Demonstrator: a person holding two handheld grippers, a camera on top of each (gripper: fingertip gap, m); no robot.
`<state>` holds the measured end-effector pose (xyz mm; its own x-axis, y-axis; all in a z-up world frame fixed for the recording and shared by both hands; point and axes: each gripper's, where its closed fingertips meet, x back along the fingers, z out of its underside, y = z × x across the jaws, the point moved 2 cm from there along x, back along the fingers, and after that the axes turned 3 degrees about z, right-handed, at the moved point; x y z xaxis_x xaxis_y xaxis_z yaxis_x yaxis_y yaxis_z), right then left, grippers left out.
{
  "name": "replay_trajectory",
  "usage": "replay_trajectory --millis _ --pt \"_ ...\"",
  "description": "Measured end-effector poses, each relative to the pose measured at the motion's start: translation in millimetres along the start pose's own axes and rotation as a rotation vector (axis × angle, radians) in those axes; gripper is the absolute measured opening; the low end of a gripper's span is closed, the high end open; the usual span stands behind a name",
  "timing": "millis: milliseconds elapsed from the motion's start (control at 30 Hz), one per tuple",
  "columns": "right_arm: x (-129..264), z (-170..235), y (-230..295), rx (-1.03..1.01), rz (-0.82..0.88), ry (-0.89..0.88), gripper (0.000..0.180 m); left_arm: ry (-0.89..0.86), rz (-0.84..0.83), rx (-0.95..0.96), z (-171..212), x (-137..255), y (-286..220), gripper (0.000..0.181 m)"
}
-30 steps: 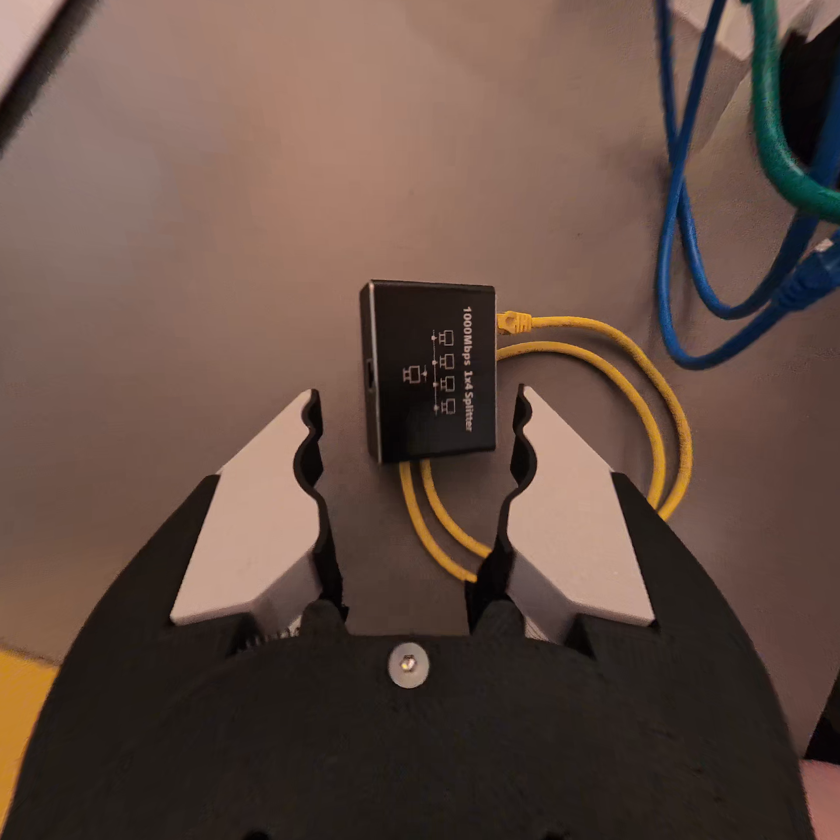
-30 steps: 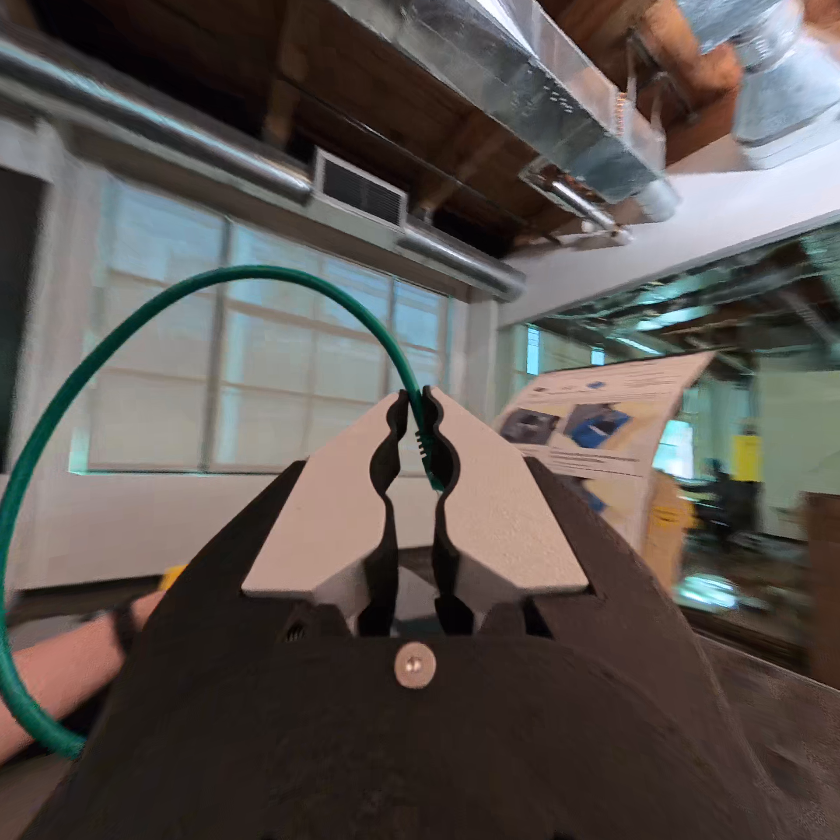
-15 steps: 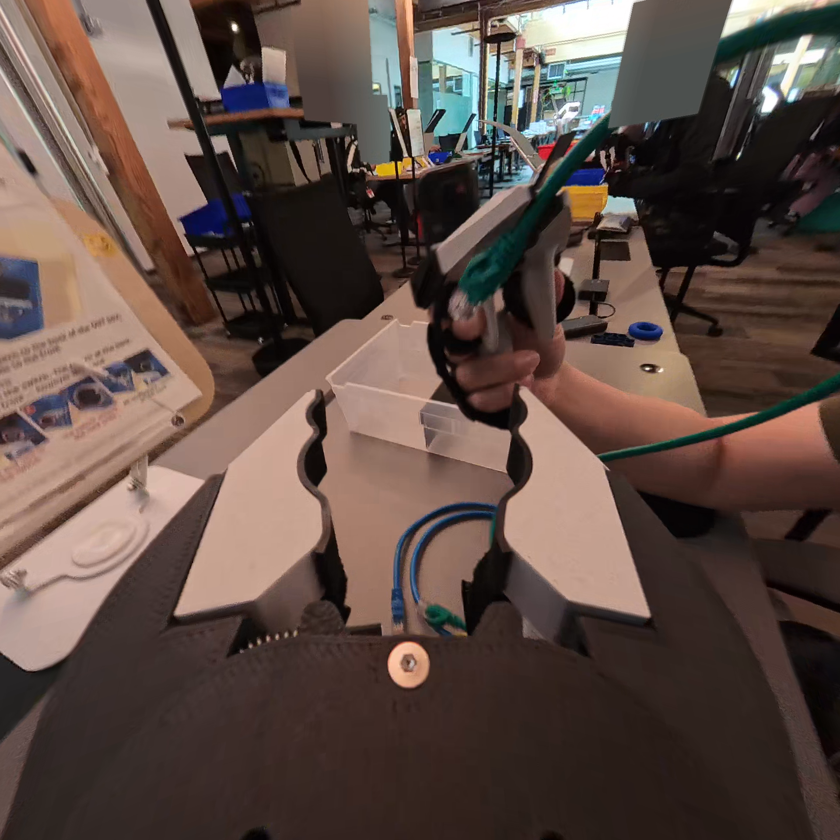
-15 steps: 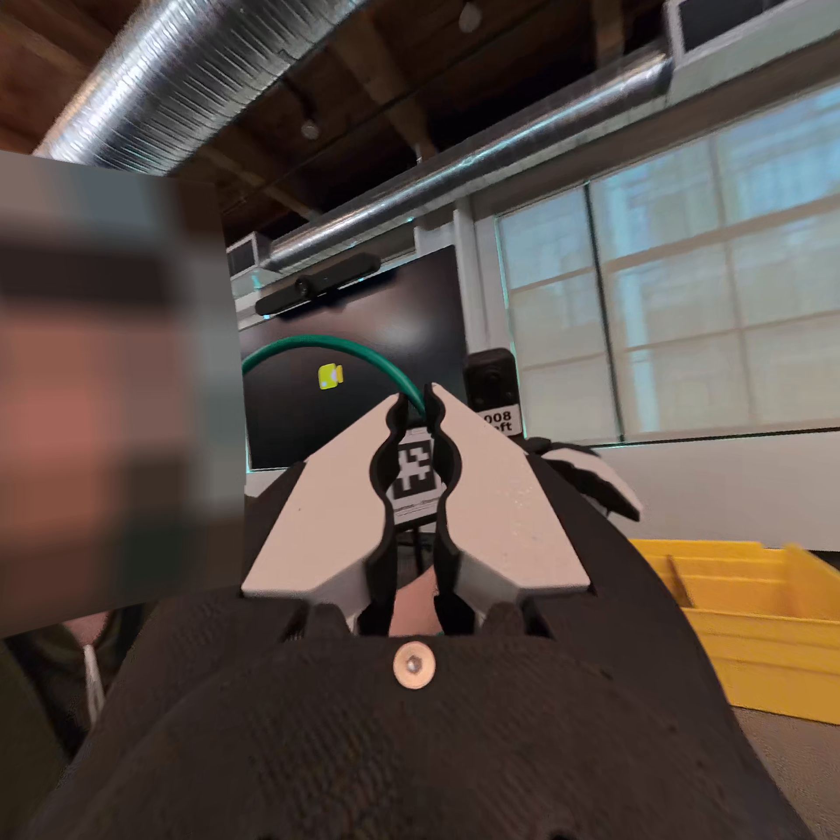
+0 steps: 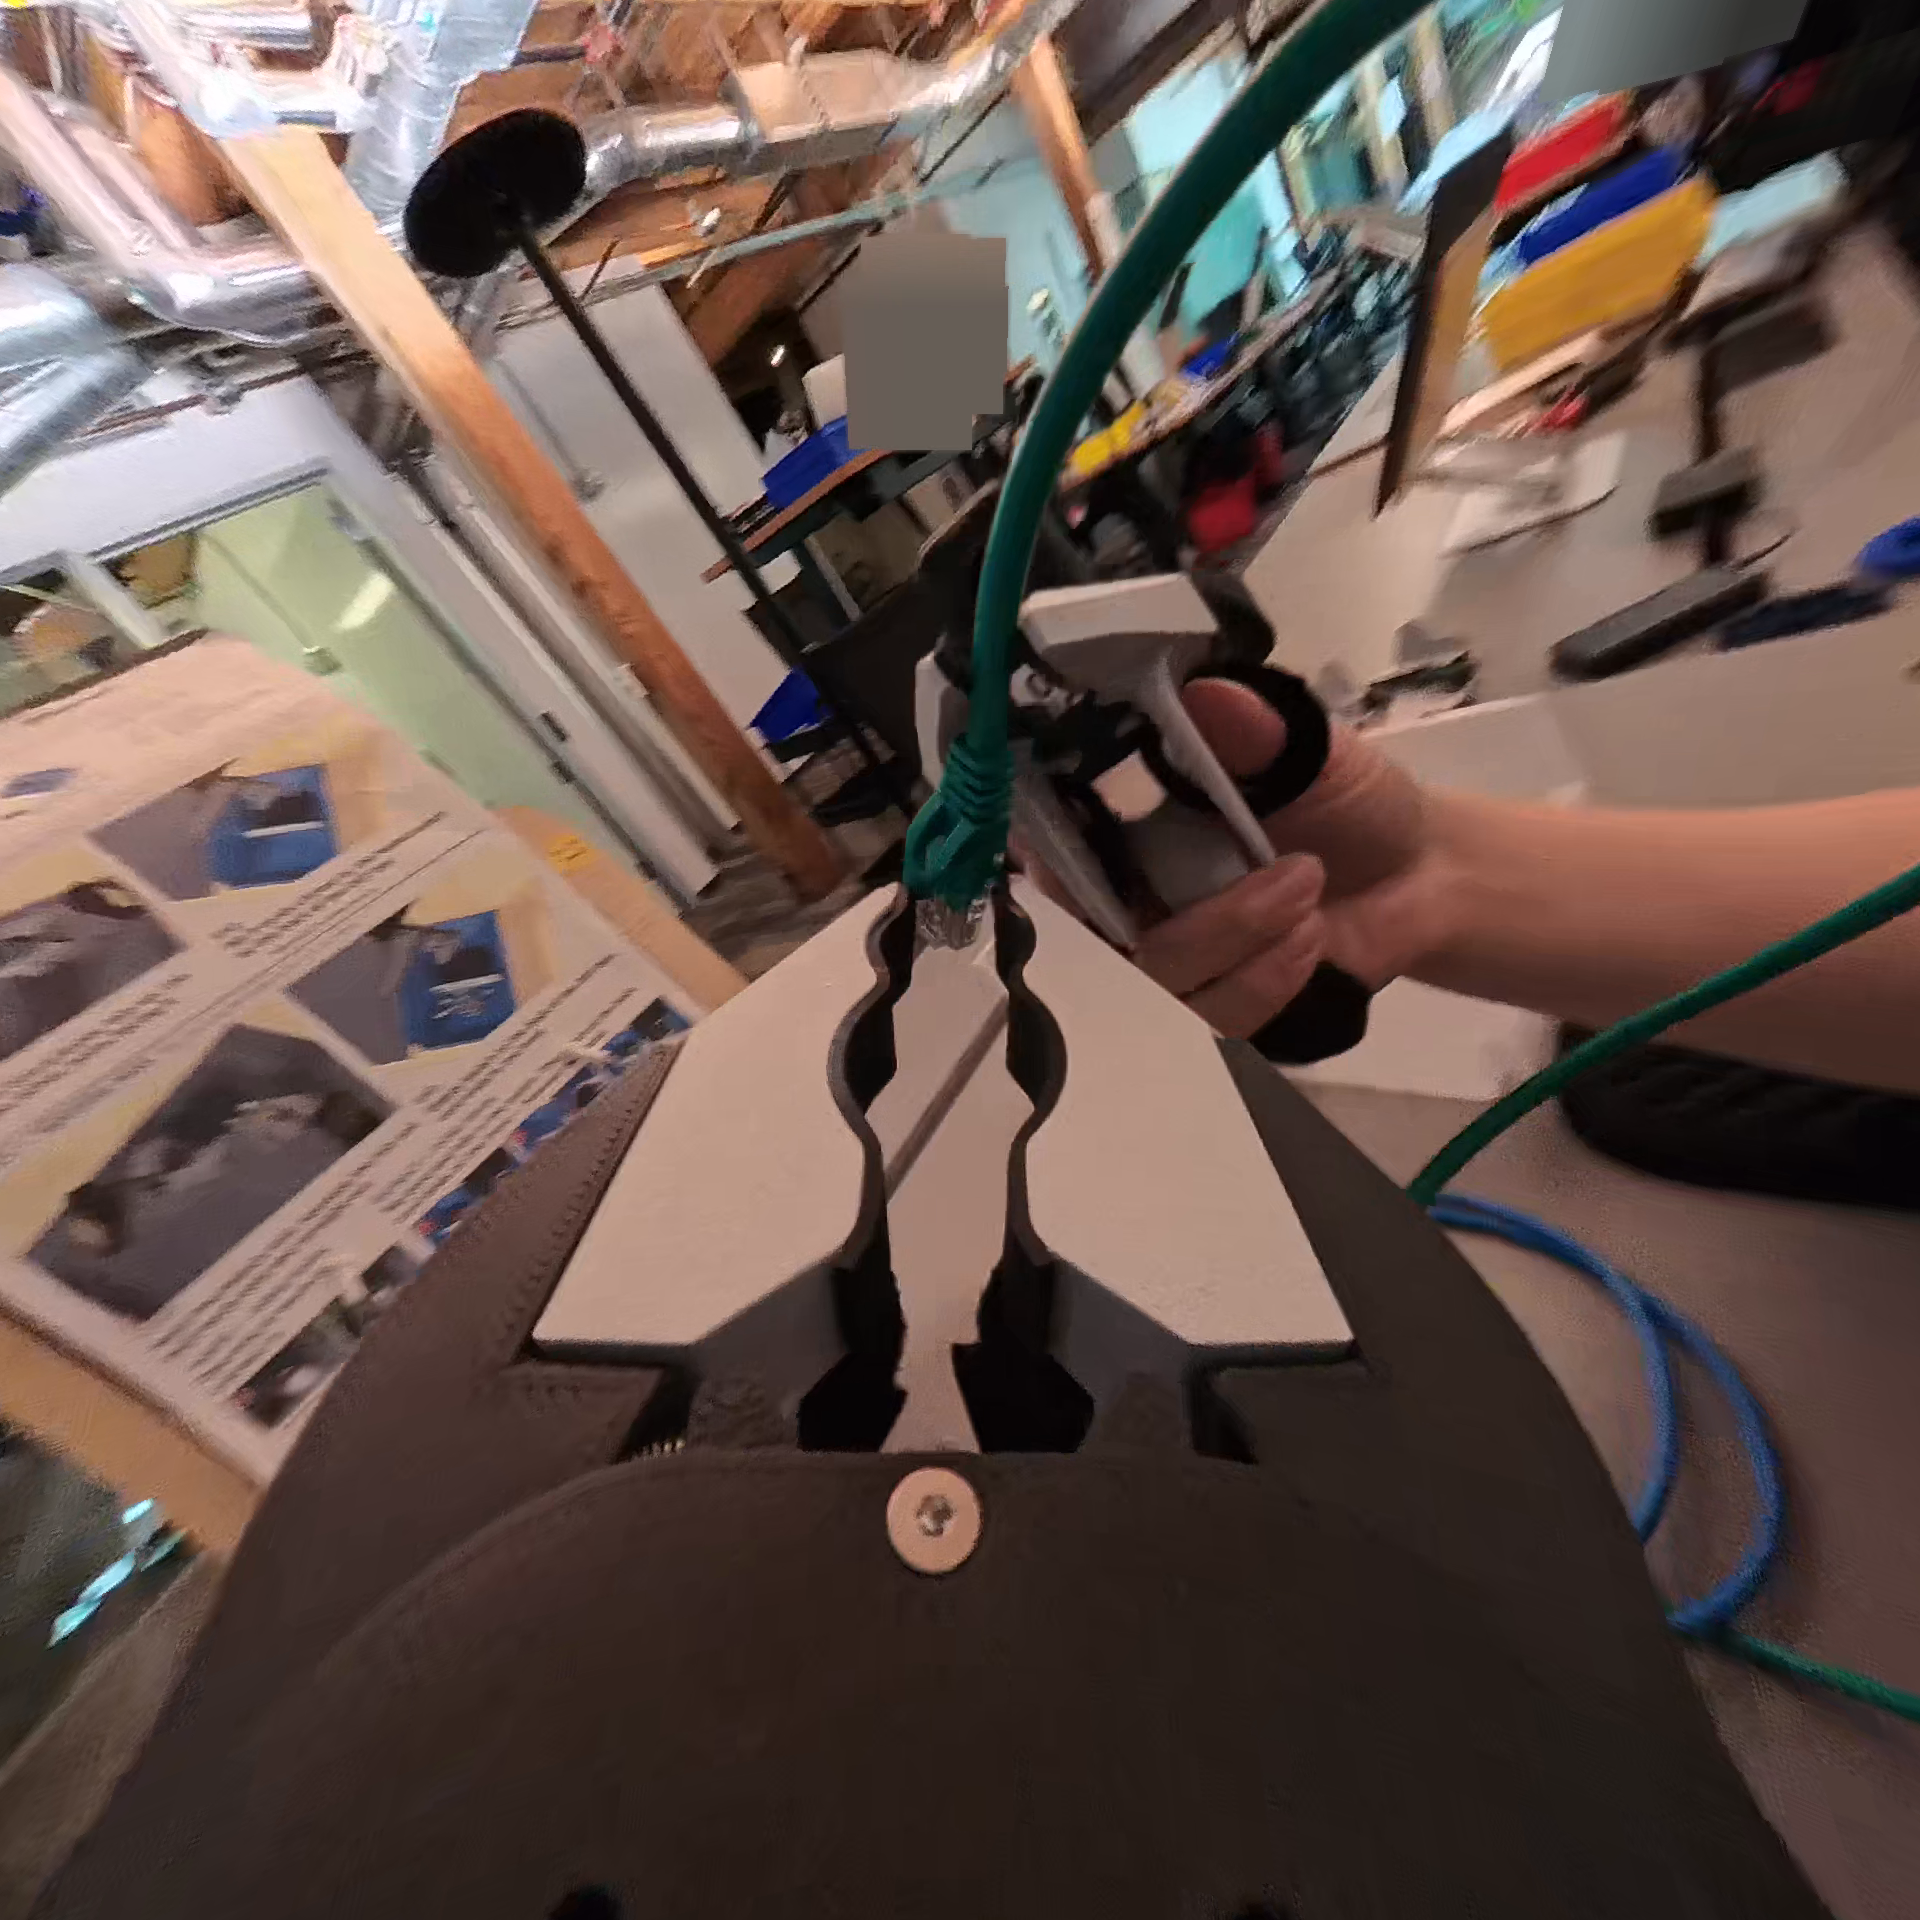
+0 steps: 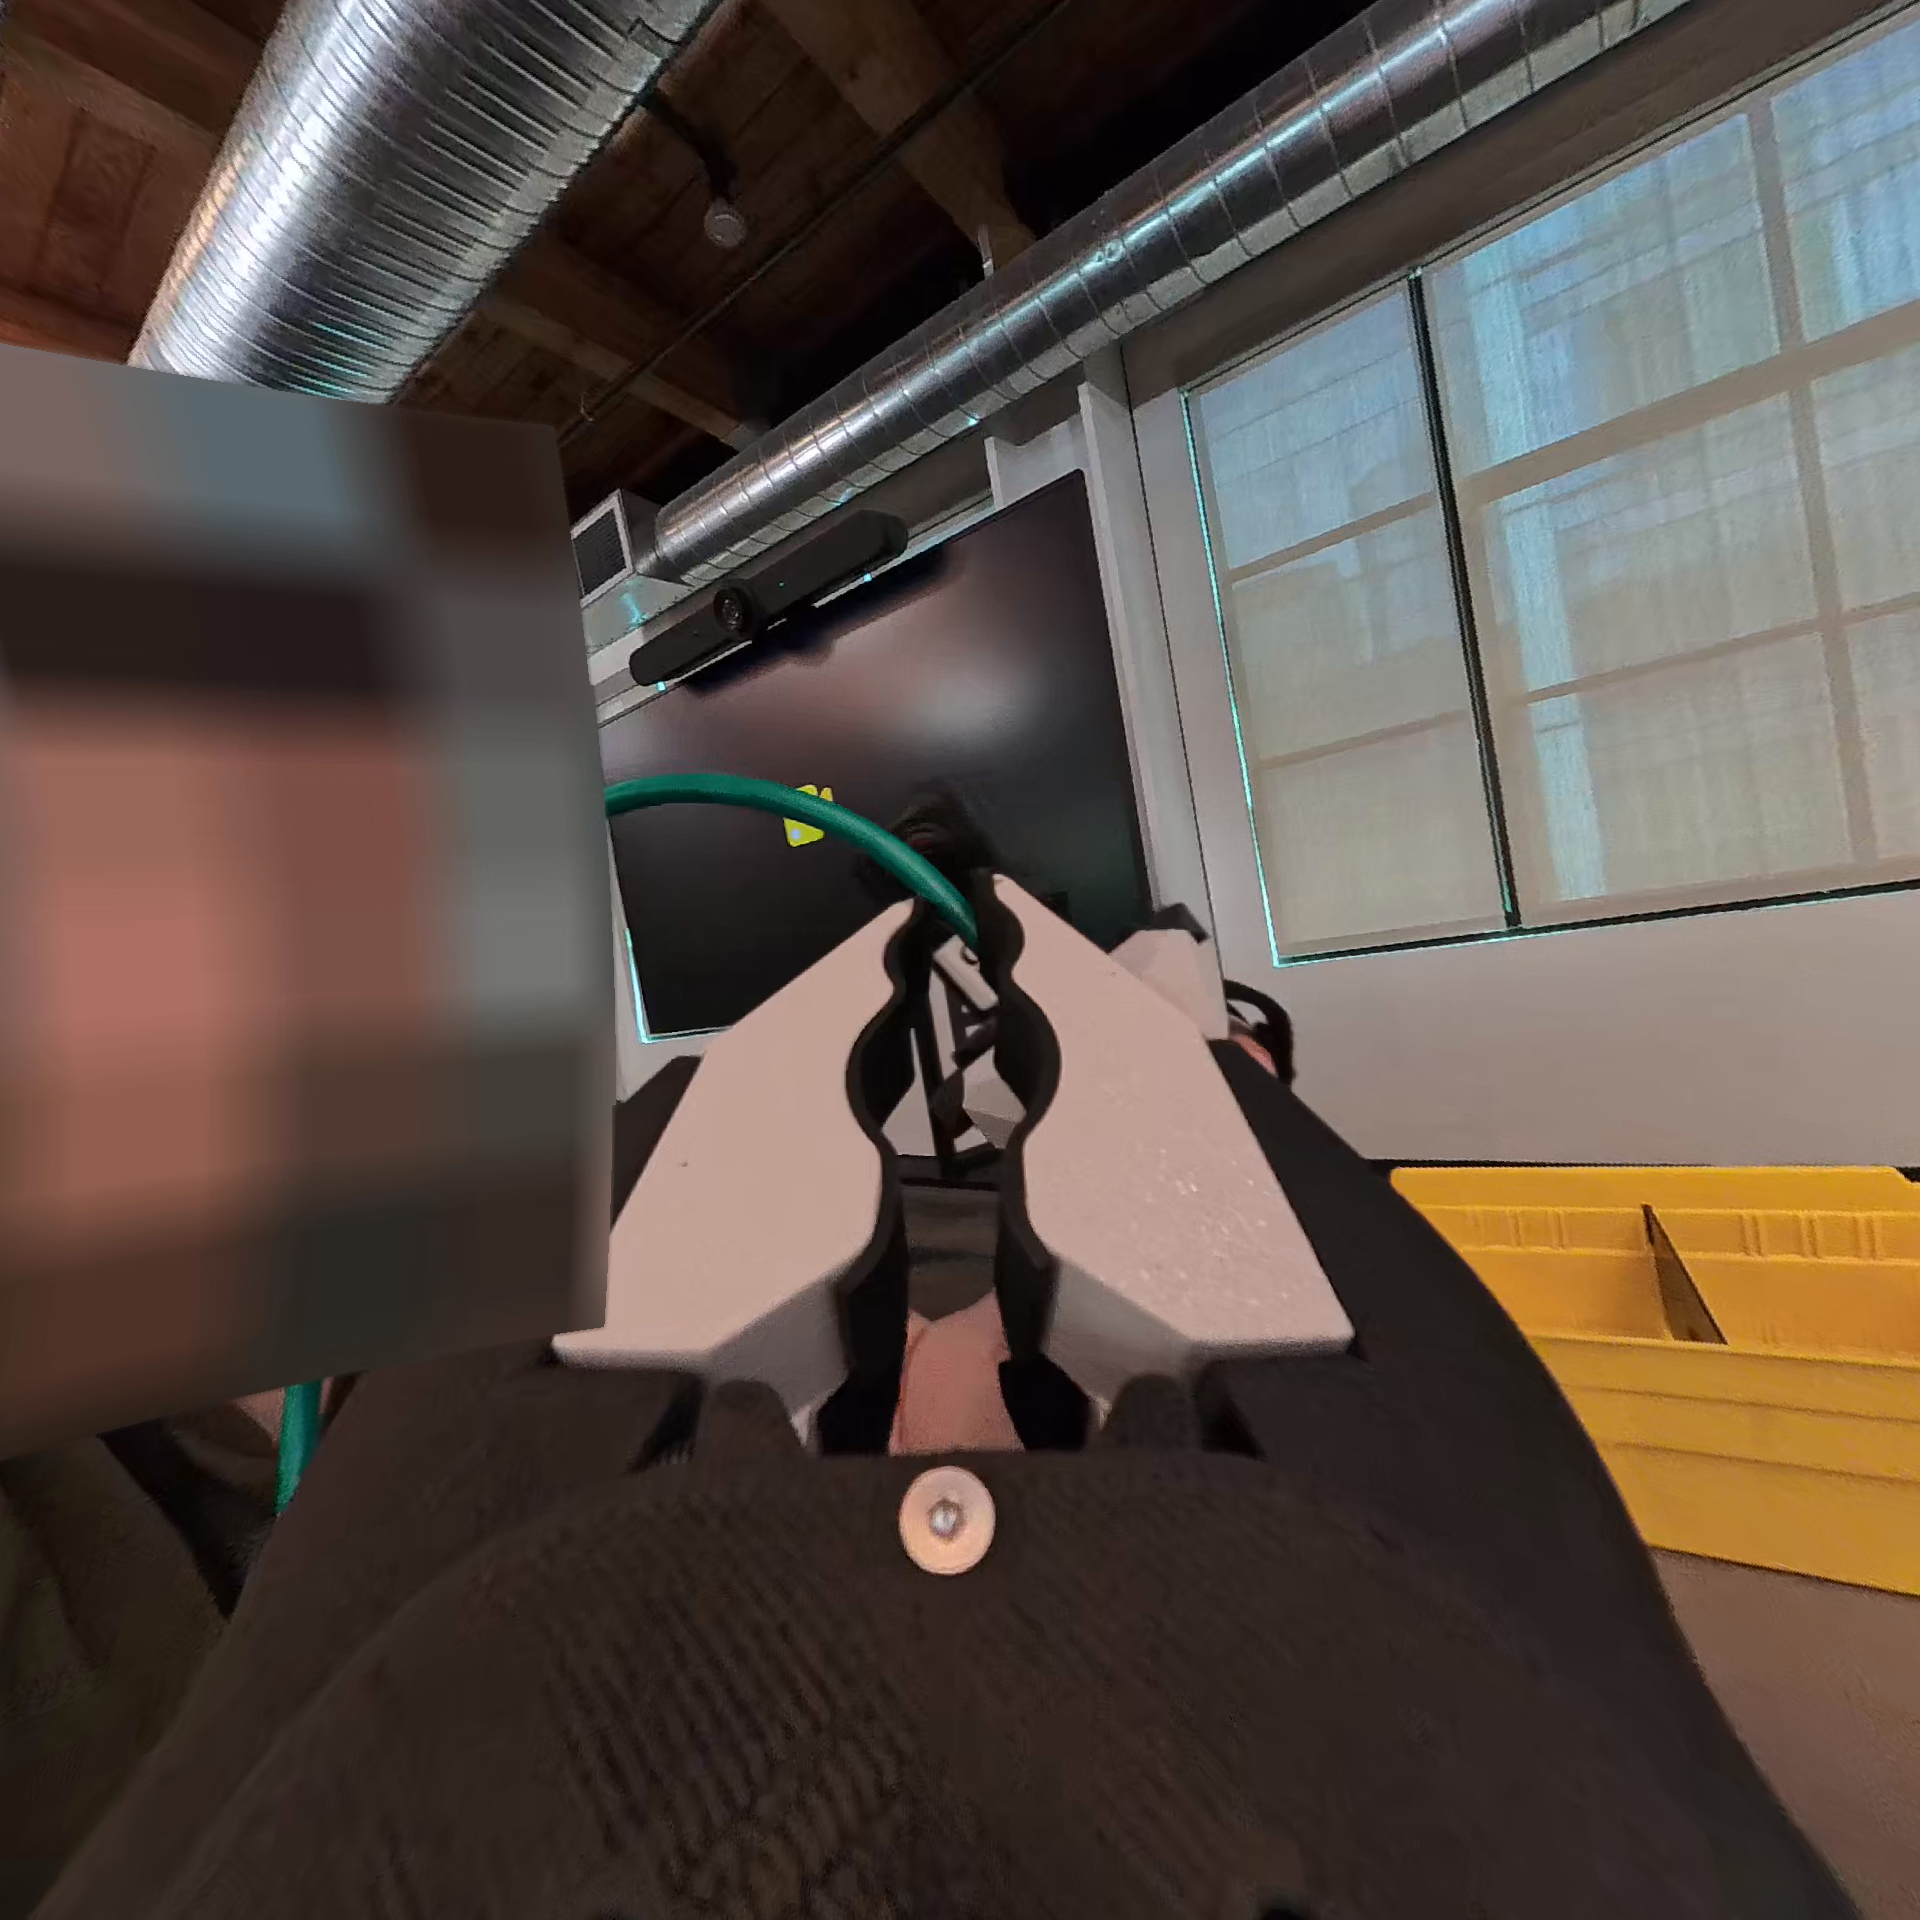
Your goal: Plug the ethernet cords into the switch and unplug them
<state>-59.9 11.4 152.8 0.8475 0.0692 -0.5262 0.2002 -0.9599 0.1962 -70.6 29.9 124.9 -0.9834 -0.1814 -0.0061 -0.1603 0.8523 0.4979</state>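
Observation:
The green ethernet cord [image 5: 1003, 582] arcs down from above, and its clear plug [image 5: 951, 920] sits between the tips of my left gripper [image 5: 953, 914], which is shut on it. My right gripper [image 5: 1013, 717], held by a hand [image 5: 1299, 883], is just behind and grips the same cord above the plug's boot. In the right wrist view the right gripper [image 6: 956, 920] is shut on the green cord [image 6: 831, 821], which loops off to the left. Both grippers are raised above the table. The switch is out of view.
A blue cord [image 5: 1714, 1455] lies coiled on the grey table [image 5: 1507, 1309] at the right. A printed poster board [image 5: 260, 1039] stands at the left. A yellow bin [image 6: 1662, 1351] sits at the right, and a dark wall screen [image 6: 883, 748] is ahead.
My left gripper rose from over the switch on the table, swung up toward the right gripper, and narrowed from wide open onto the green plug. The right gripper turned while holding the cord.

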Motion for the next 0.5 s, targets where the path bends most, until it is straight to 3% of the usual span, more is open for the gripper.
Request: replay_trajectory --millis 33,200,300,500 --pt "1 0 -3 0.005 0.023 0.008 0.008 0.044 -0.026 -0.024 3 1 3 0.013" --pt "8 2 -31 0.118 0.303 0.126 0.016 0.295 -0.162 -0.139 23 12 23 0.013" --pt "14 9 -46 0.247 0.497 0.281 0.040 0.408 -0.180 -0.212 33 18 24 0.013" --pt "16 17 -49 0.560 0.650 0.495 0.039 0.526 -0.123 -0.219 49 20 19 0.012"
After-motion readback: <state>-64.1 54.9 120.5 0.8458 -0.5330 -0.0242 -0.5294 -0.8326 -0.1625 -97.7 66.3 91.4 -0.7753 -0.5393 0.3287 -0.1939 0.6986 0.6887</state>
